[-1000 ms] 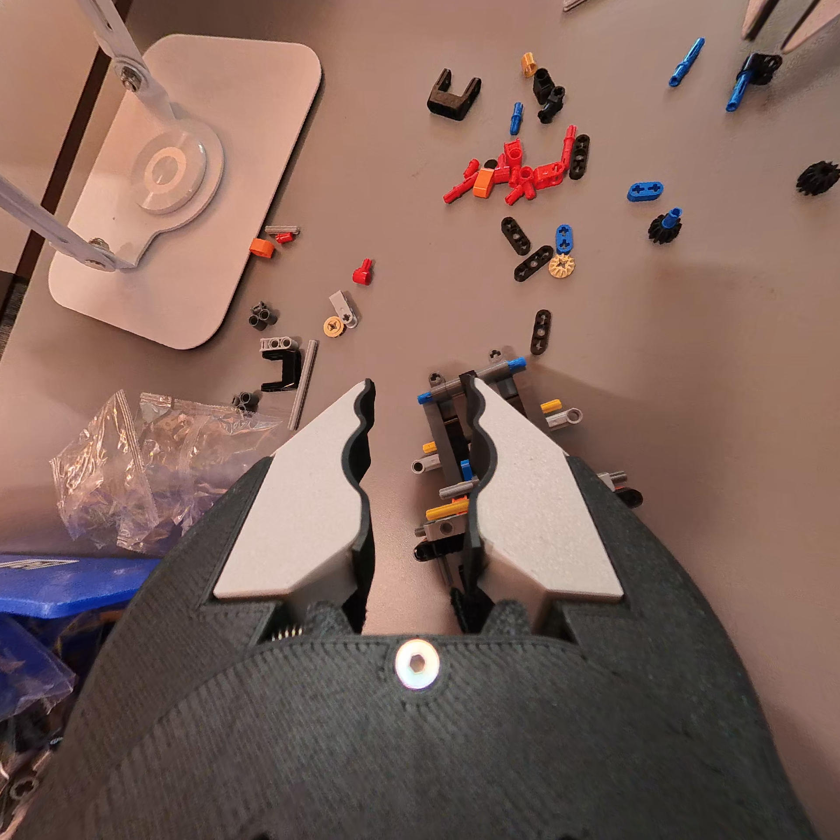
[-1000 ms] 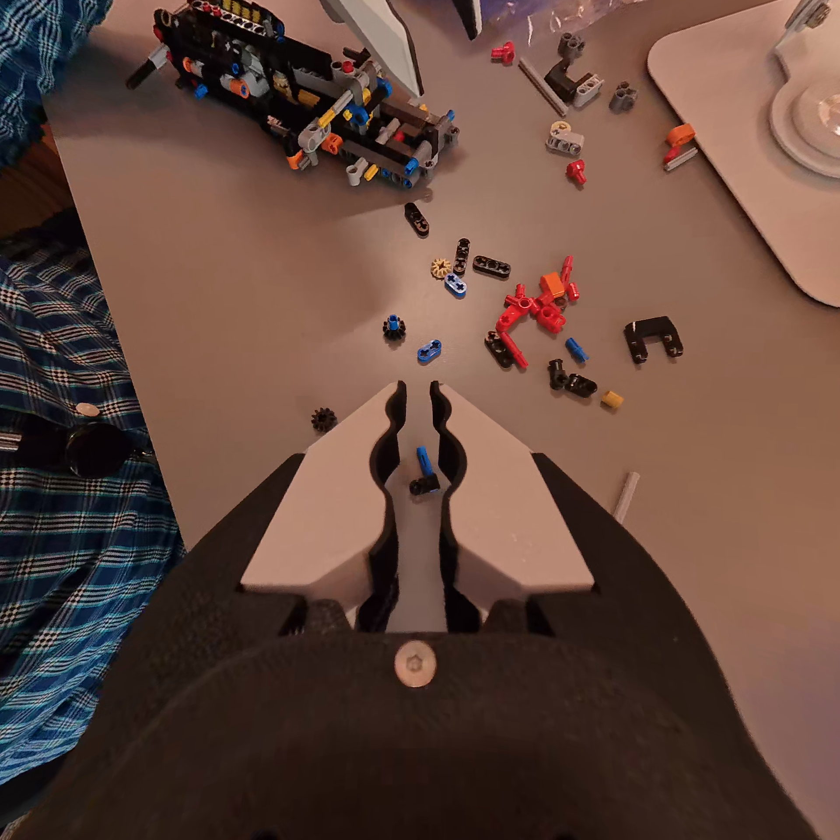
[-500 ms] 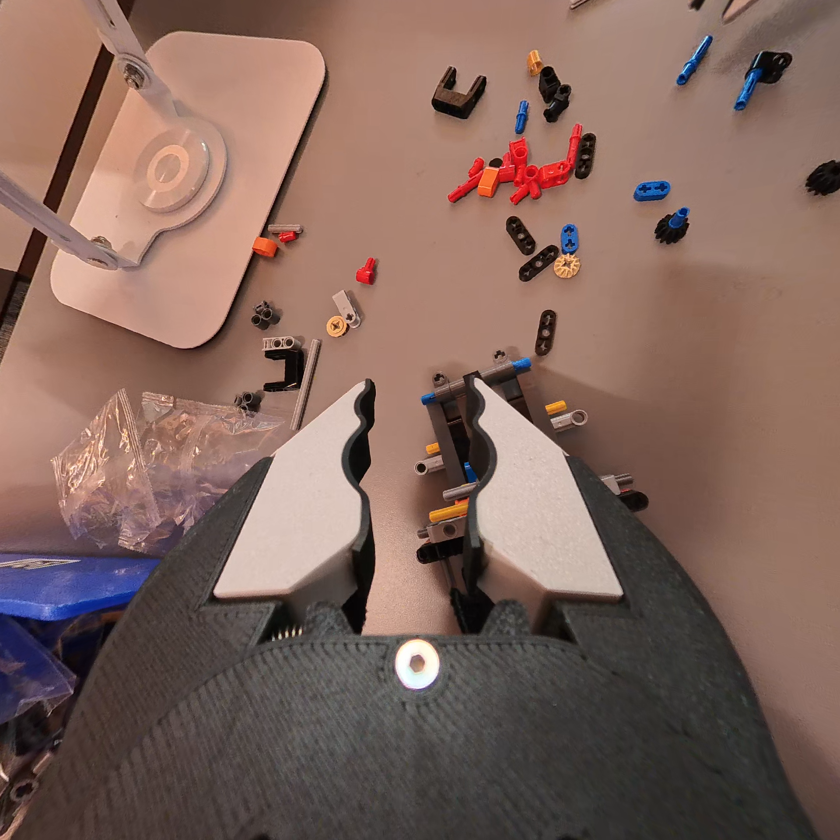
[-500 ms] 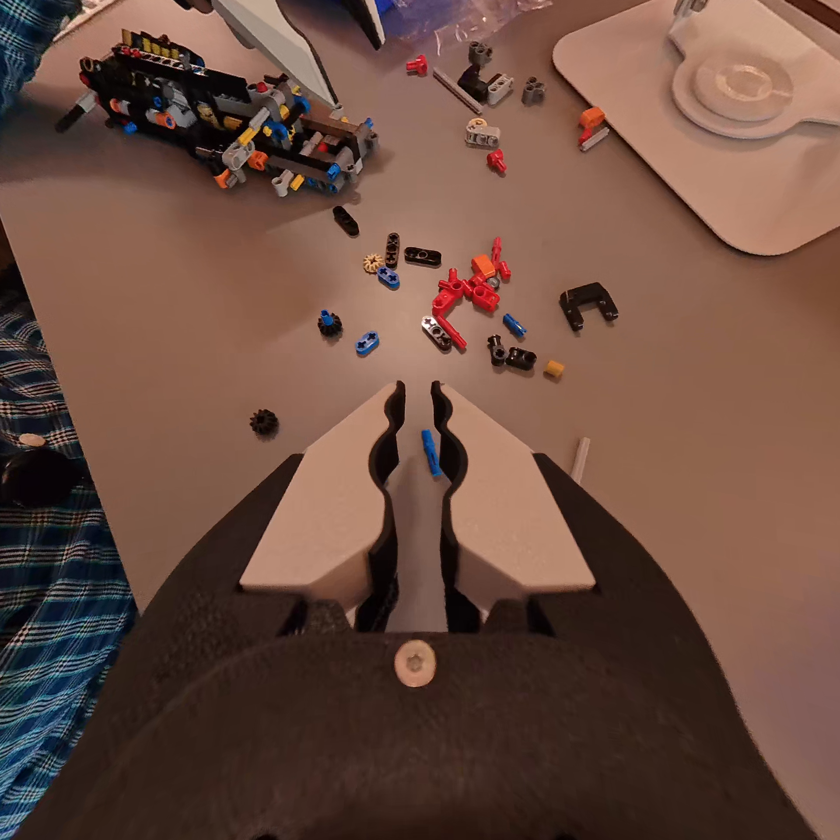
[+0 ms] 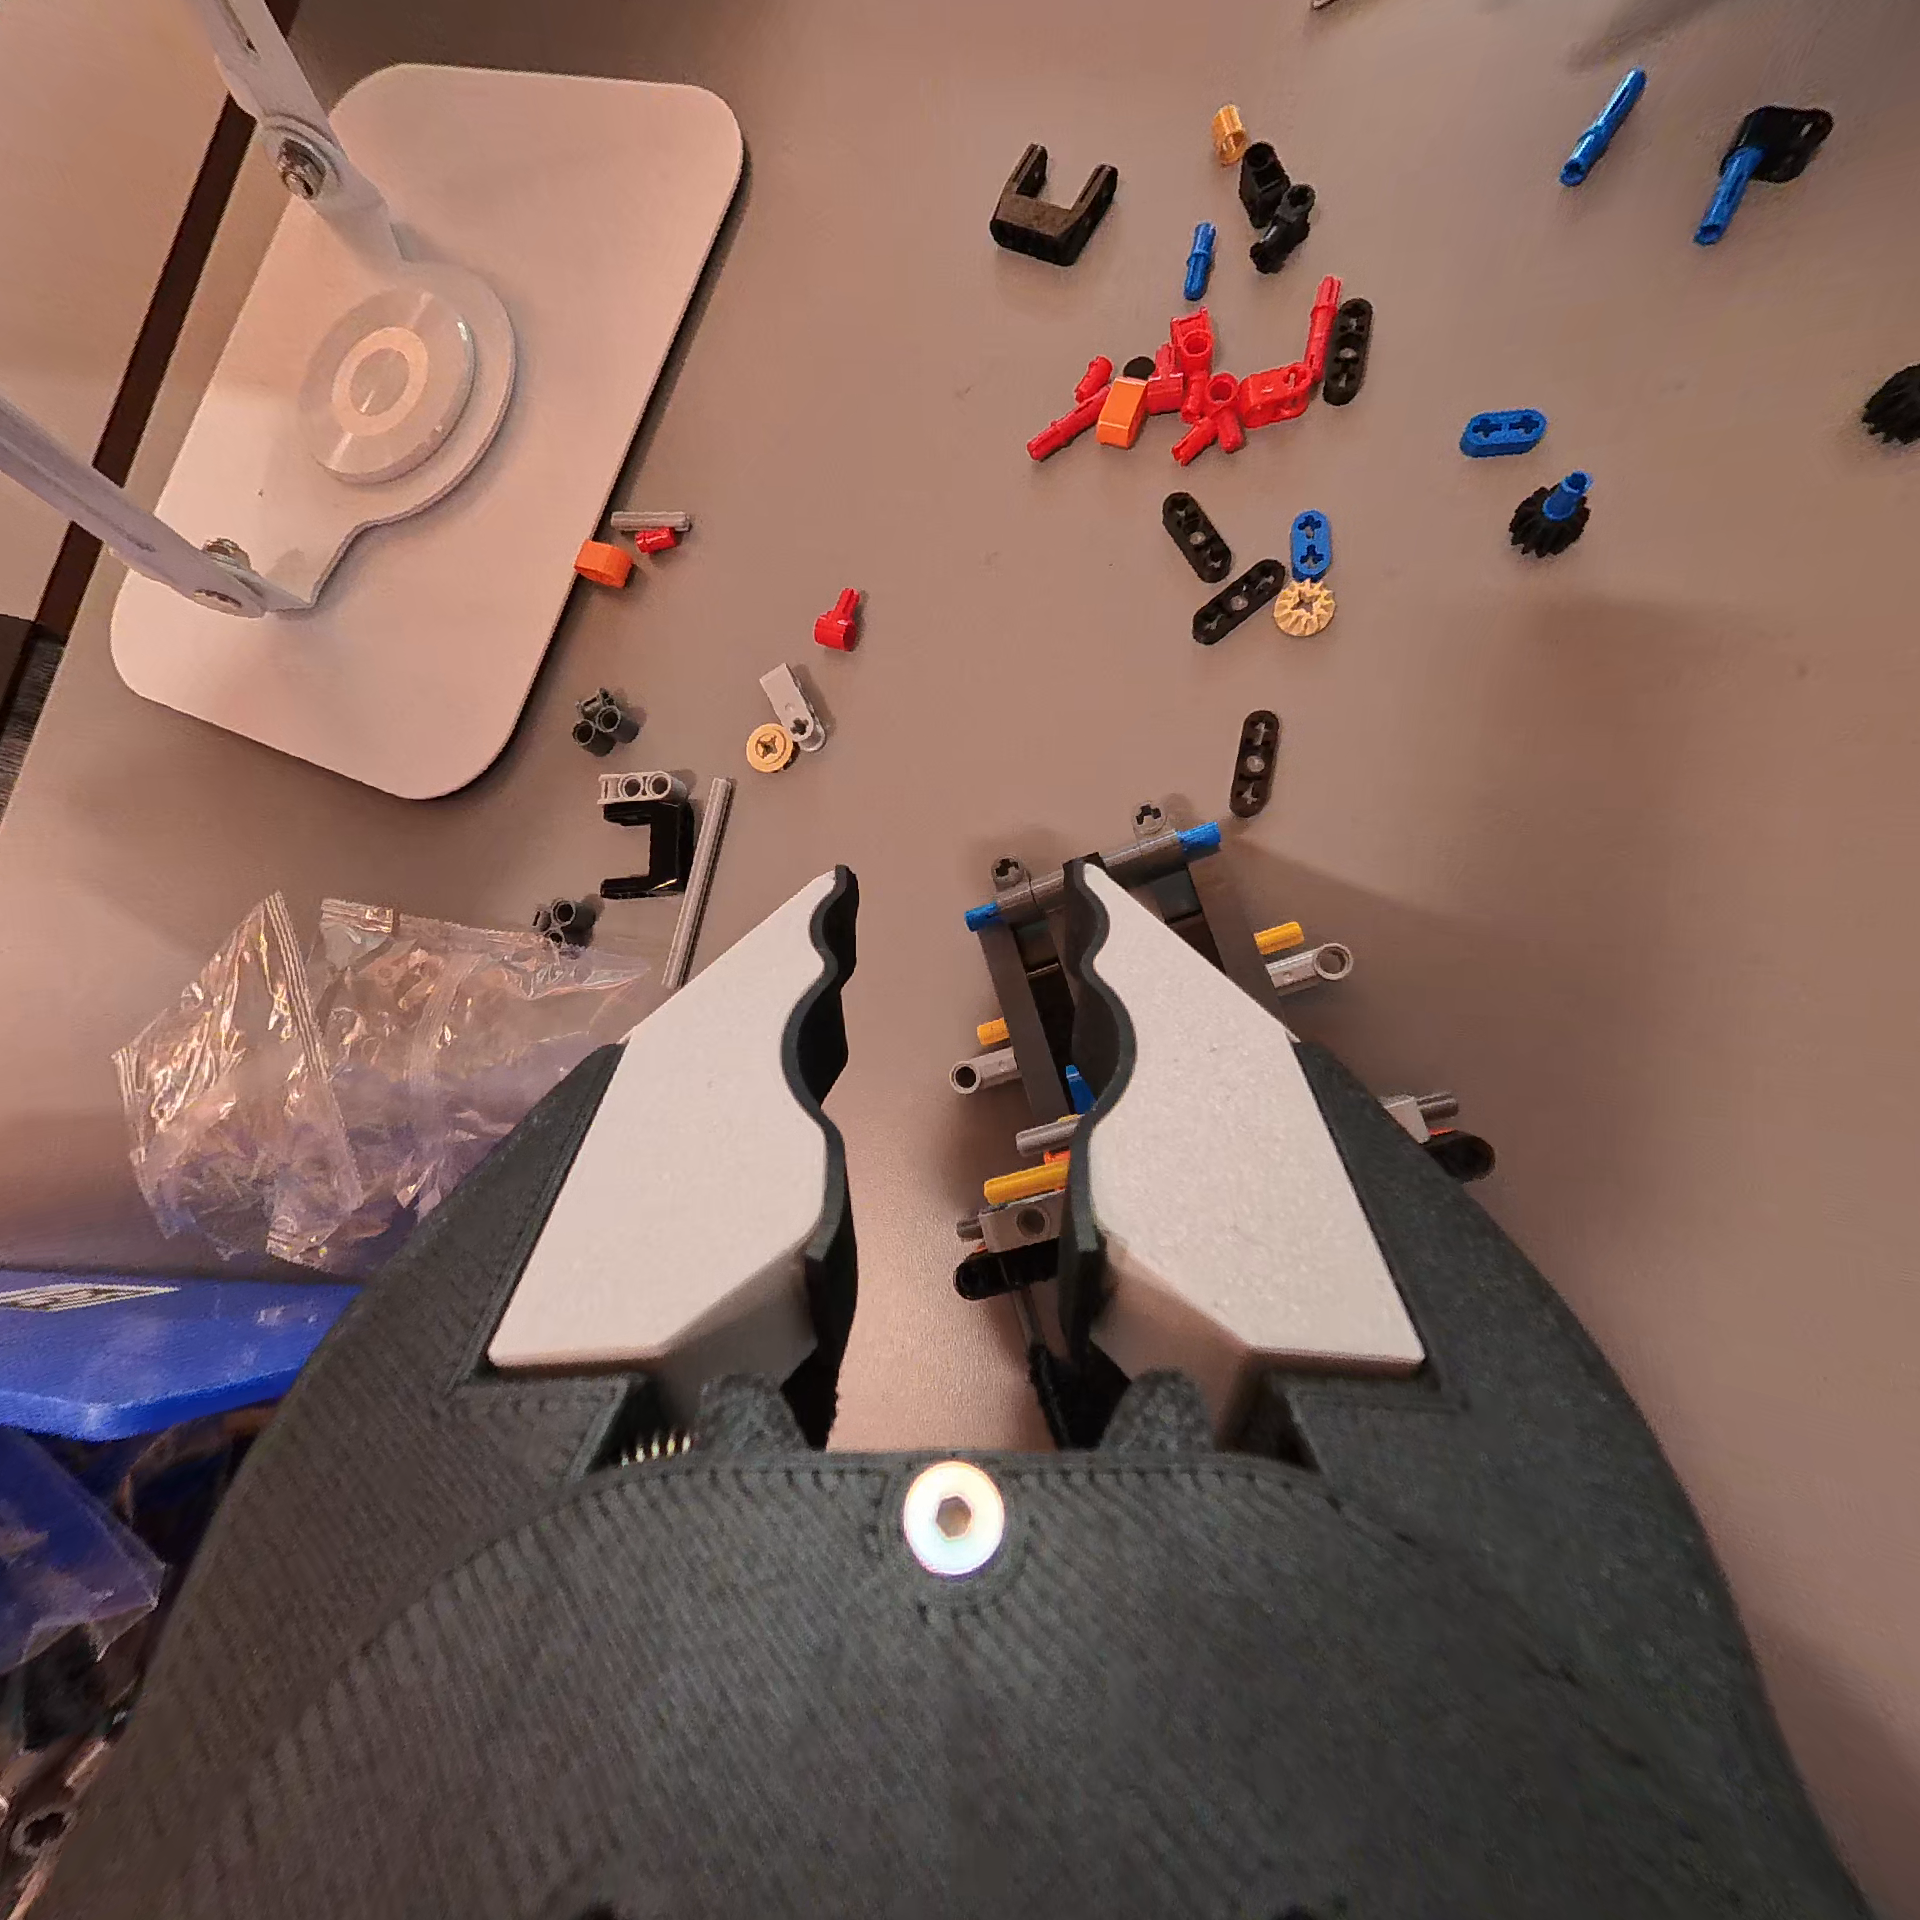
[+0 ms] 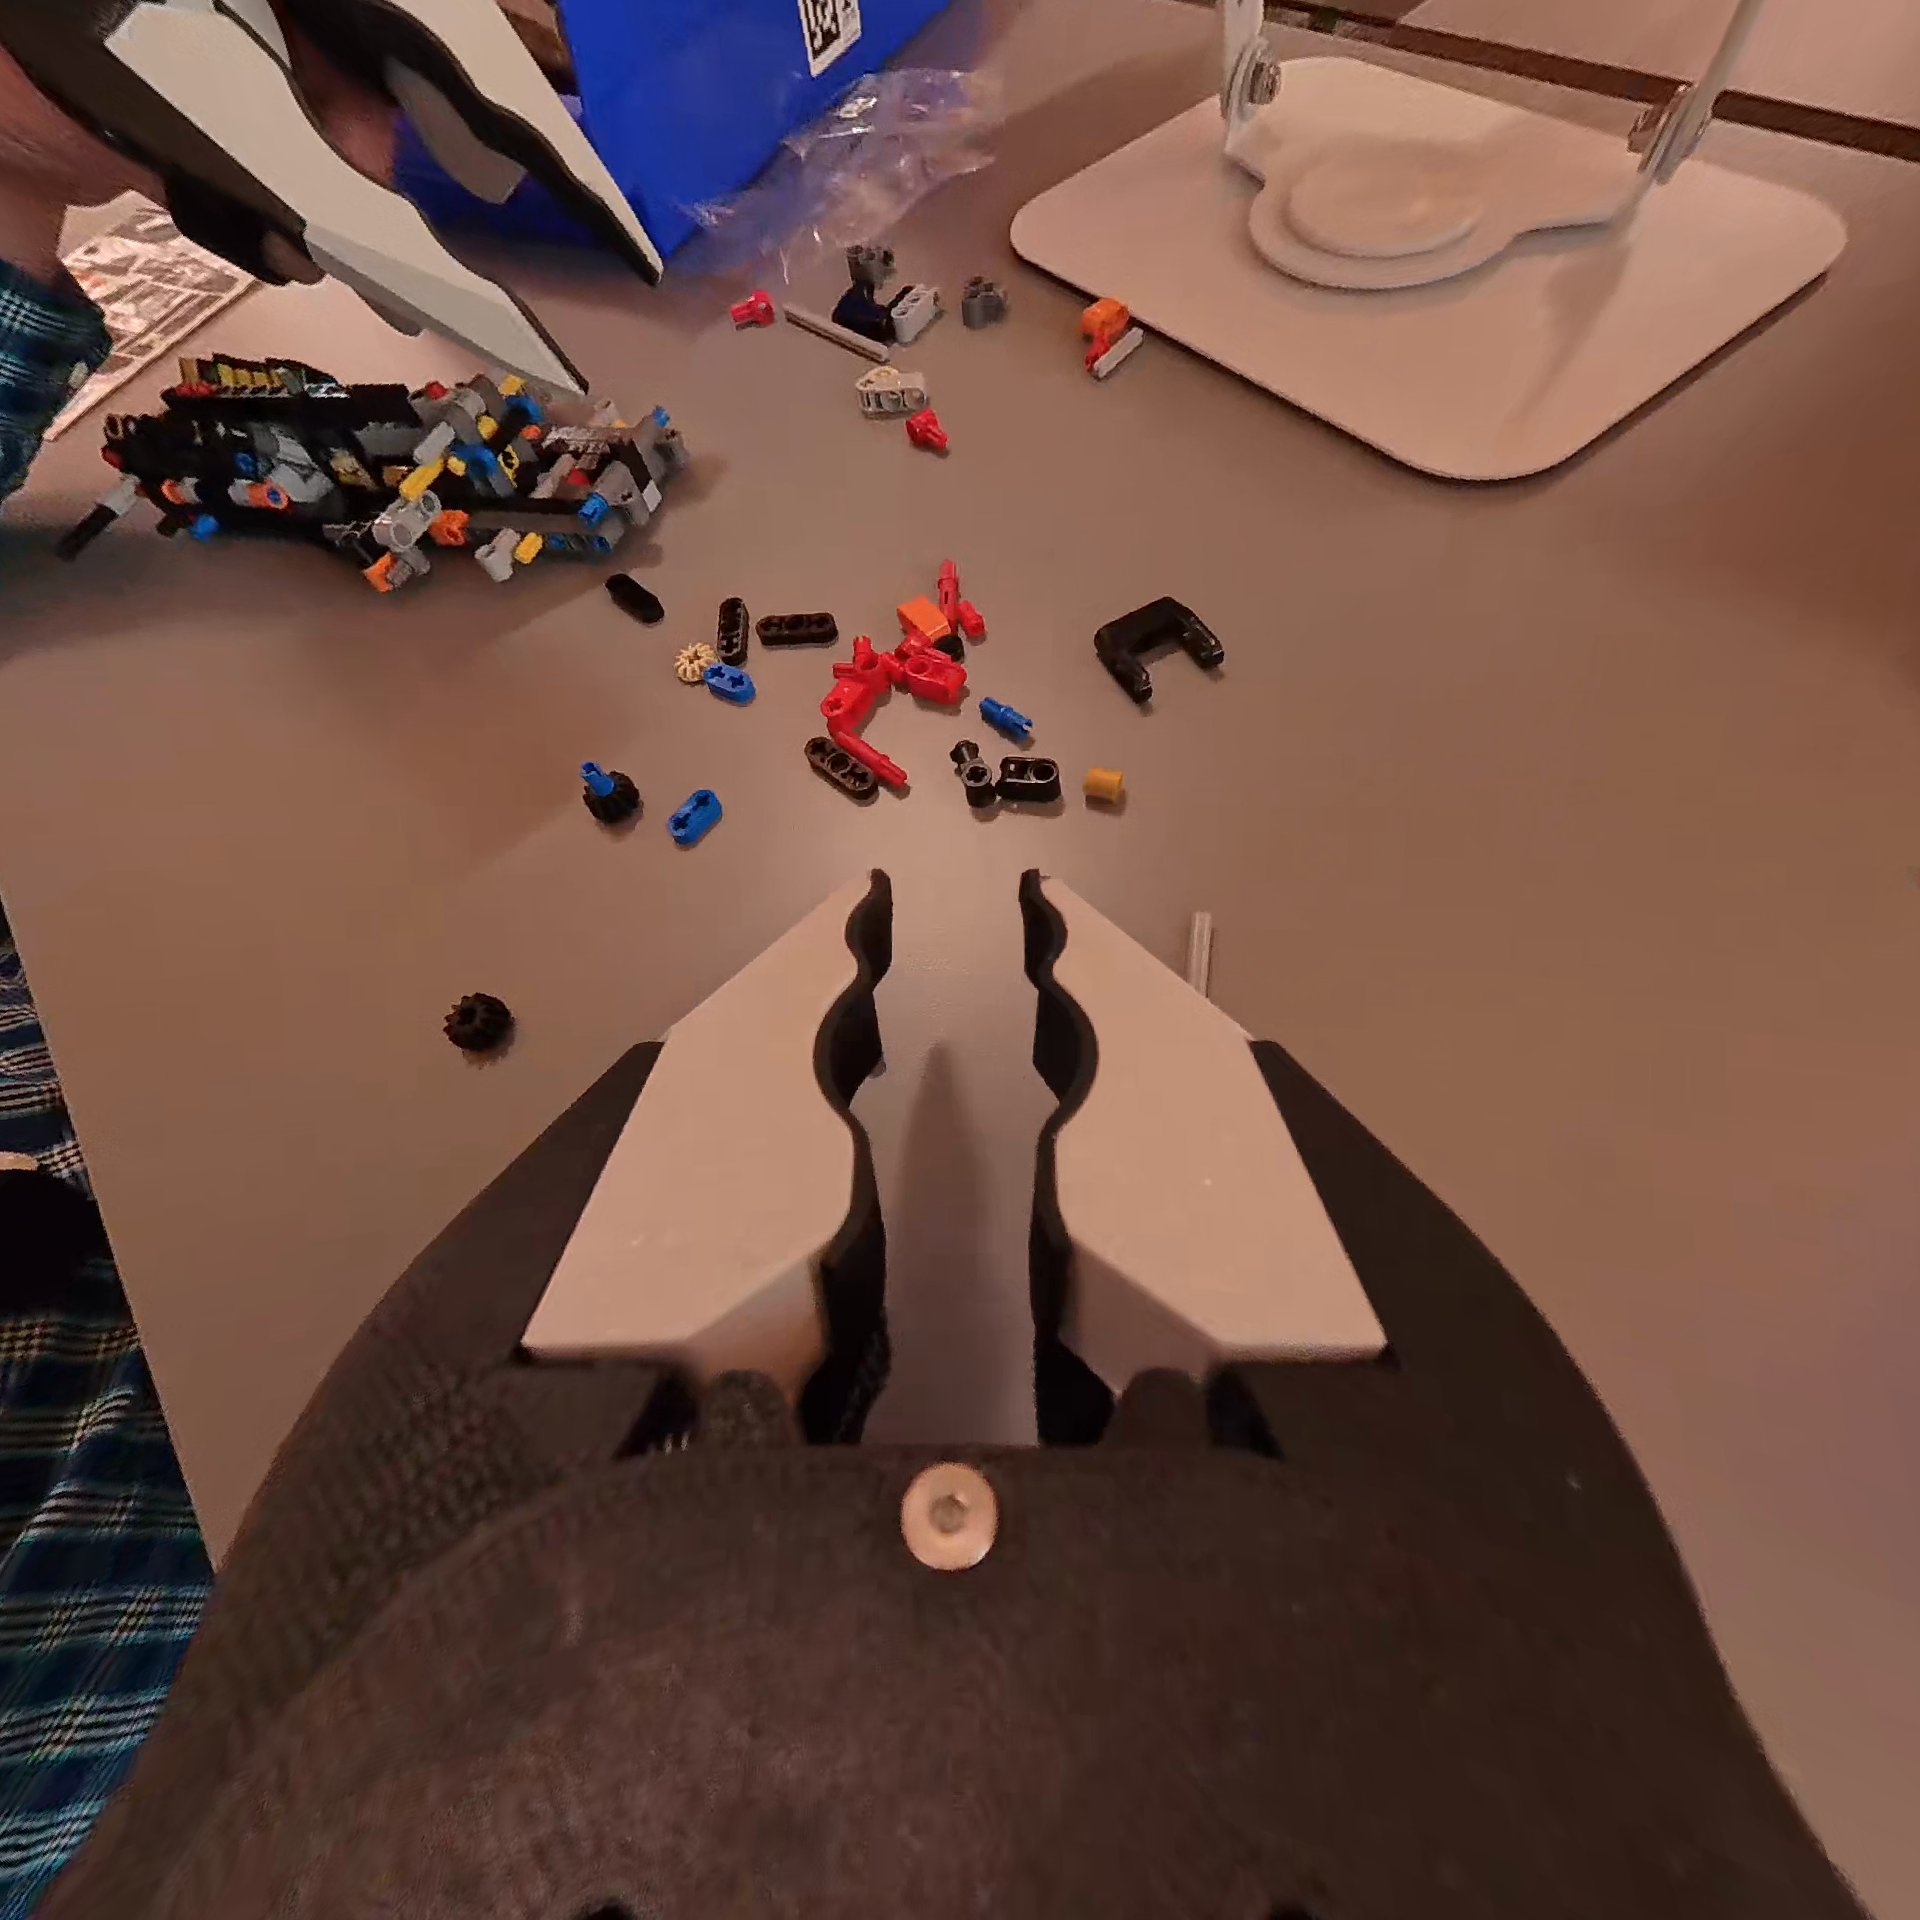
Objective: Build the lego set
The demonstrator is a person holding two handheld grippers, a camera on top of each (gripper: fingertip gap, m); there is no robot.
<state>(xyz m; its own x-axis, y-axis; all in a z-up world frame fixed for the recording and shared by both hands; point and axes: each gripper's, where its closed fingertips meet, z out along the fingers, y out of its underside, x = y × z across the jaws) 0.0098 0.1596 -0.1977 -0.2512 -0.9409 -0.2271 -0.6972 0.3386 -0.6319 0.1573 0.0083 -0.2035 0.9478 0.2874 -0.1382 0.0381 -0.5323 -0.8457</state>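
The part-built lego model (image 5: 1023, 966), black and grey with blue and yellow pins, lies on the grey table; it also shows in the right wrist view (image 6: 395, 468). My left gripper (image 5: 964, 894) is open and empty, and its right finger (image 5: 1195, 1091) sits over the model. It shows above the model in the right wrist view (image 6: 613, 327). My right gripper (image 6: 954, 894) is open and empty above bare table. A loose blue pin (image 5: 1600, 130) and a black connector on a blue pin (image 5: 1766, 166) lie far right.
Loose parts are scattered mid-table: a red cluster (image 6: 894, 675), a black U-piece (image 6: 1158, 644), a black gear (image 6: 478, 1023). A white stand base (image 6: 1455, 291), a blue box (image 6: 707, 104) and a plastic bag (image 5: 312, 1060) are at the sides. A plaid sleeve (image 6: 62, 1558) is left. Some 20 cm of space lies between my two pairs of fingers. The left gripper is farther from the loose blue pin (image 5: 1600, 130), some 20 cm, than the right, some 4 cm.
My right gripper has opened wider and drawn back from the blue pin and black connector that lay between its fingers; they no longer show in its view. The left gripper has hardly moved.
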